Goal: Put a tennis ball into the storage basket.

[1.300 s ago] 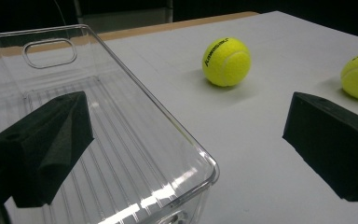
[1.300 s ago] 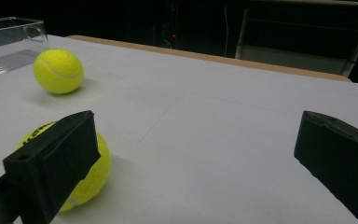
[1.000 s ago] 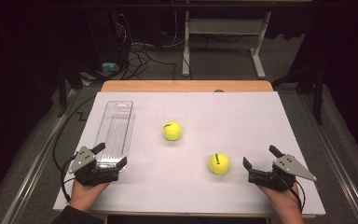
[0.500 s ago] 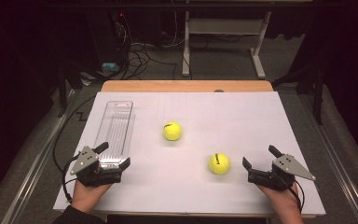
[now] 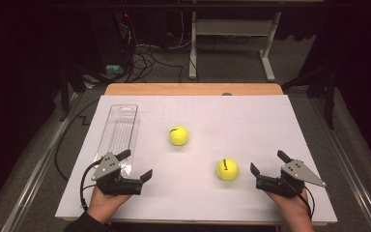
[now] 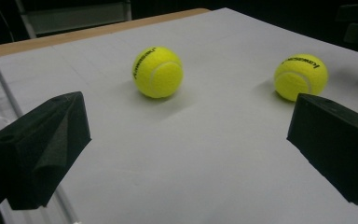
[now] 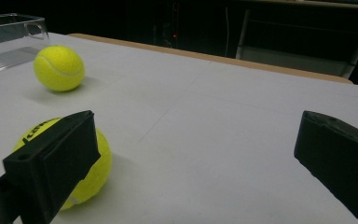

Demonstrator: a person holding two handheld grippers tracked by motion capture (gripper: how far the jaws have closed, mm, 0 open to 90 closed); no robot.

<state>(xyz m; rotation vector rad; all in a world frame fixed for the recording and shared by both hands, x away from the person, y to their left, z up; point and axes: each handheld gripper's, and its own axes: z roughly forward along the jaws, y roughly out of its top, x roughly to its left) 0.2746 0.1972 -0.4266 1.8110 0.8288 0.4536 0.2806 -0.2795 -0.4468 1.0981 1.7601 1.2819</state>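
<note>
Both tools, left tool (image 5: 136,166) and right tool (image 5: 267,162), wait wide open near the table's near edge, flanking two tennis balls (image 5: 227,169) for pickup.

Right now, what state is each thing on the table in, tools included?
Left tool: jaws open, nothing between them; they have just been opening.
Right tool: jaws open, holding nothing.
Farther tennis ball: resting free on the white sheet, untouched.
Nearer tennis ball: resting free on the sheet, beside the right tool, apart from it.
Clear container: lying on the sheet at the left, nothing visible inside.
</note>
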